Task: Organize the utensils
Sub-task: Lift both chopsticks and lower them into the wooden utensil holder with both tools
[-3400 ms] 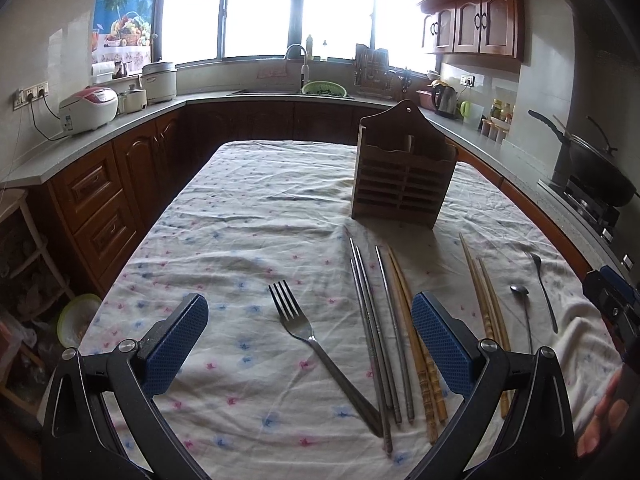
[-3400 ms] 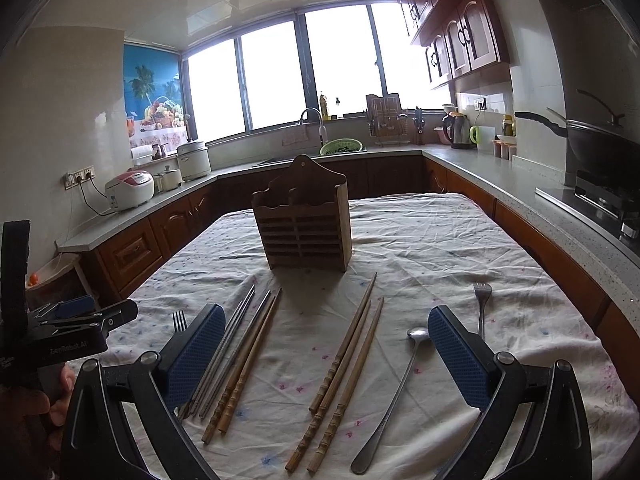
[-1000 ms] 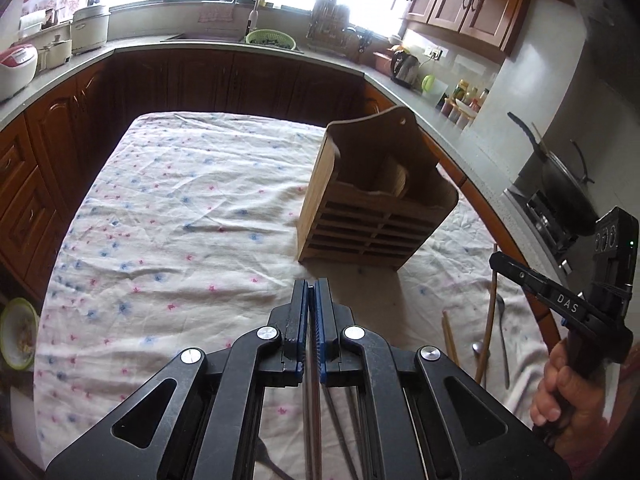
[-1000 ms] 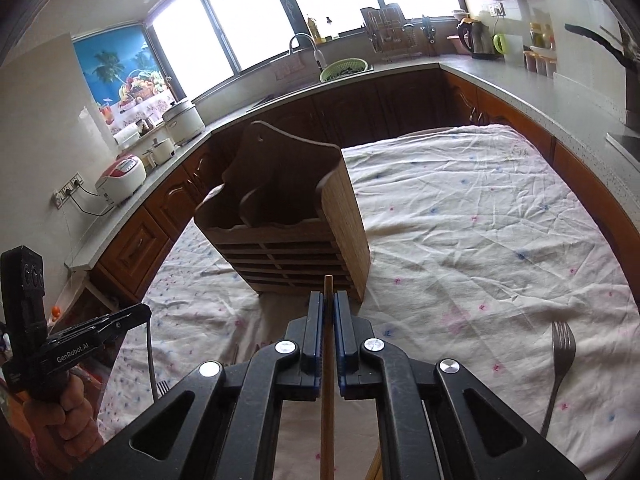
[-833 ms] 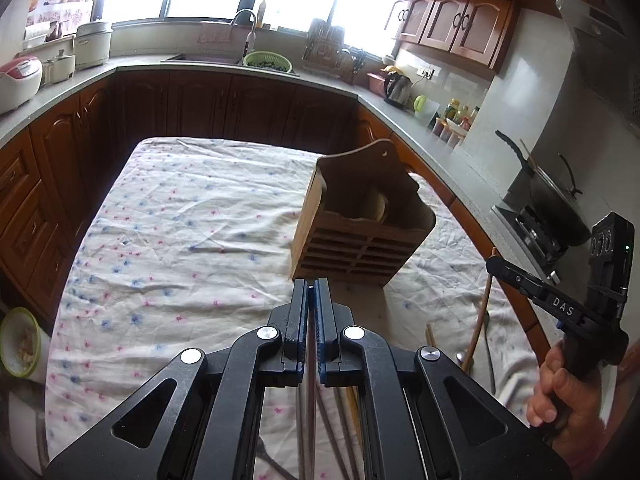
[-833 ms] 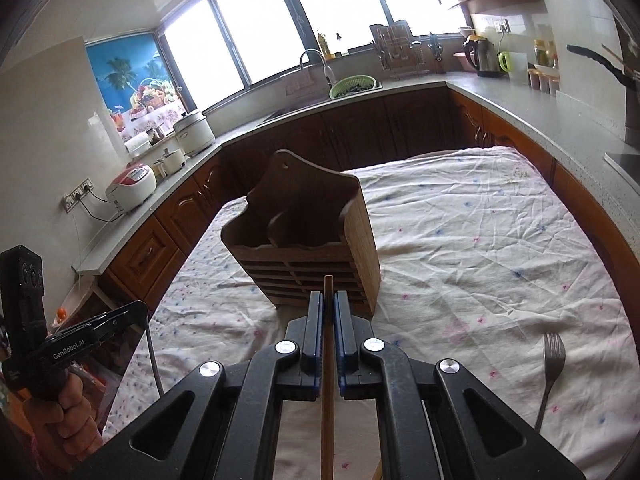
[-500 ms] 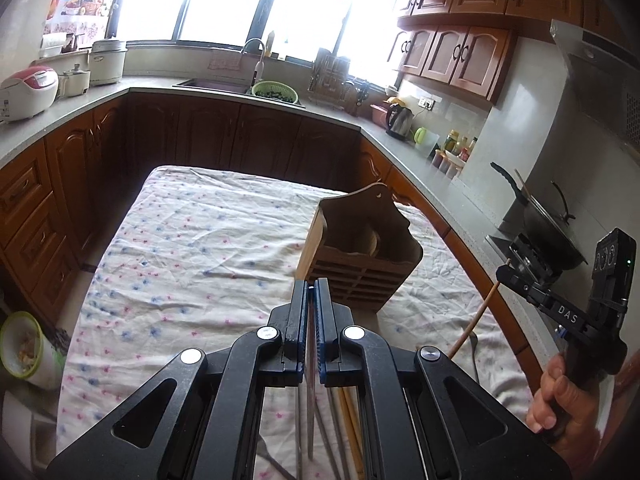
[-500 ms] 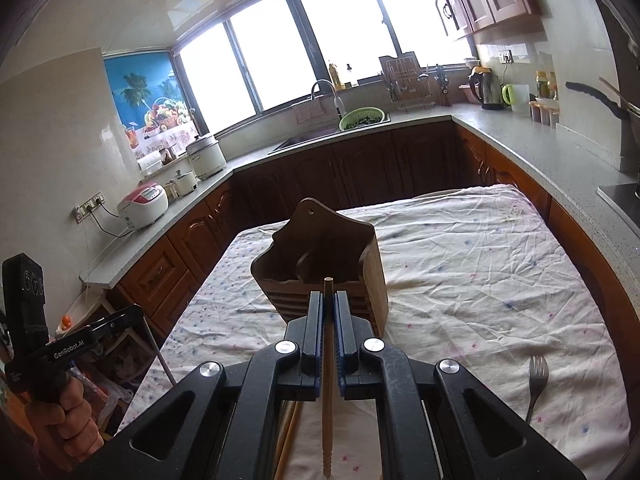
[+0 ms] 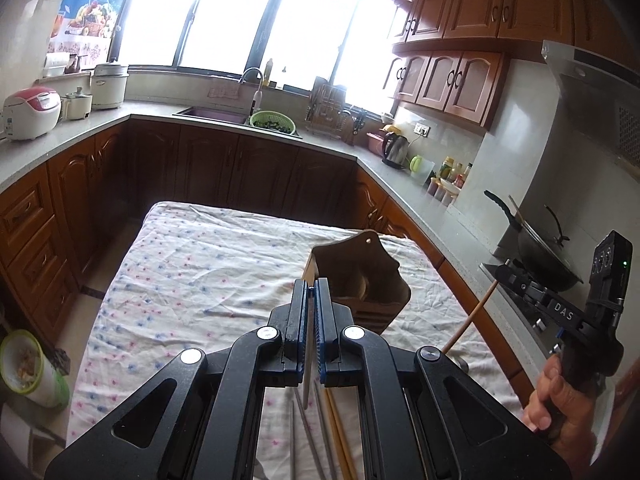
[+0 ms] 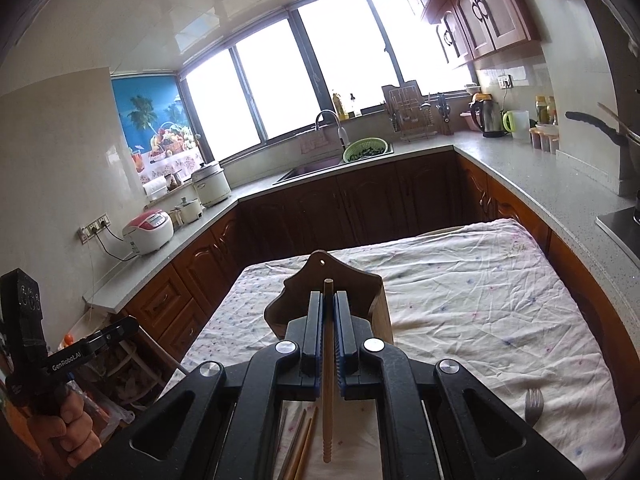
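A wooden utensil holder [image 9: 360, 276] stands on the cloth-covered table [image 9: 200, 272]. My left gripper [image 9: 311, 292] is shut on a metal chopstick [image 9: 307, 384] and holds it above the table, just before the holder. My right gripper [image 10: 328, 300] is shut on a wooden chopstick [image 10: 328, 400], high over the holder [image 10: 352, 284]. The right gripper with its chopstick also shows in the left wrist view [image 9: 472, 316]. More metal and wooden chopsticks [image 9: 332, 432] lie on the cloth below. A fork [image 10: 534, 402] lies at the right.
Dark wood cabinets and a grey counter [image 9: 80, 132] ring the table. A wok [image 9: 544, 256] sits on the stove at the right. A sink with a green colander [image 10: 366, 150] is at the back. A bowl [image 9: 24, 364] sits low at the left.
Both grippers have risen higher above the table with their chopsticks; the holder now looks smaller and lower in both views.
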{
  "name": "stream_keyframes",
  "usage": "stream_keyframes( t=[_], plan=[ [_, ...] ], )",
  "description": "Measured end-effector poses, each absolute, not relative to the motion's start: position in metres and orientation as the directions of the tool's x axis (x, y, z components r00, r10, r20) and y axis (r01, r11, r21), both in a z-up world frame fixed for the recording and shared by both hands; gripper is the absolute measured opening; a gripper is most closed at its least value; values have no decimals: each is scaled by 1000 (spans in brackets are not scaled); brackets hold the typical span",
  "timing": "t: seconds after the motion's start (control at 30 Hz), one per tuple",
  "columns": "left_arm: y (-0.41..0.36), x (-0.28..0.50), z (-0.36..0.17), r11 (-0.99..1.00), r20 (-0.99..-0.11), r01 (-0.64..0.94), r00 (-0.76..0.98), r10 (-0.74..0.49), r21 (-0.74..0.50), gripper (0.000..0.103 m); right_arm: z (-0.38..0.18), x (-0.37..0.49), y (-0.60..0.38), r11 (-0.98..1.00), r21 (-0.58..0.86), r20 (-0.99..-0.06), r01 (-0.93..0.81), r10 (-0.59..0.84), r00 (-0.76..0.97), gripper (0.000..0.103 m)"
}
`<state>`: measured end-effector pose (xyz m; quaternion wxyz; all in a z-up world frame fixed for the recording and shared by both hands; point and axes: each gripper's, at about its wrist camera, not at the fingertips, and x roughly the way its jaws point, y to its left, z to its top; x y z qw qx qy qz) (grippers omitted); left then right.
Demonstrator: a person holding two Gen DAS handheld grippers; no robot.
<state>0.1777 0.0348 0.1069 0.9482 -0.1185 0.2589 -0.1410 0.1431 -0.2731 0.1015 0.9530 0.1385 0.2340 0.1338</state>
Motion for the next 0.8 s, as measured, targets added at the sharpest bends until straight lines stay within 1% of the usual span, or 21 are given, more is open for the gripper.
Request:
stream_keyframes(
  t=[0.23, 0.53, 0.67, 0.8],
  plan=[
    [32, 195, 142, 926, -389, 229, 857, -338, -299, 3, 125, 162, -281, 924, 340, -344, -177, 297, 891, 5],
    [23, 236, 187, 926, -285, 235, 903, -321, -297, 3, 162, 197, -289, 933, 332, -237, -139, 226, 945, 5],
    [13, 260, 192, 932, -262, 221, 918, -298, -287, 3, 163, 219, -292, 936, 329, -228, -122, 204, 952, 5],
    [2, 288, 175, 934, -275, 201, 918, -285, -296, 3, 144, 242, -291, 934, 337, -247, -116, 206, 947, 5]
  ],
)
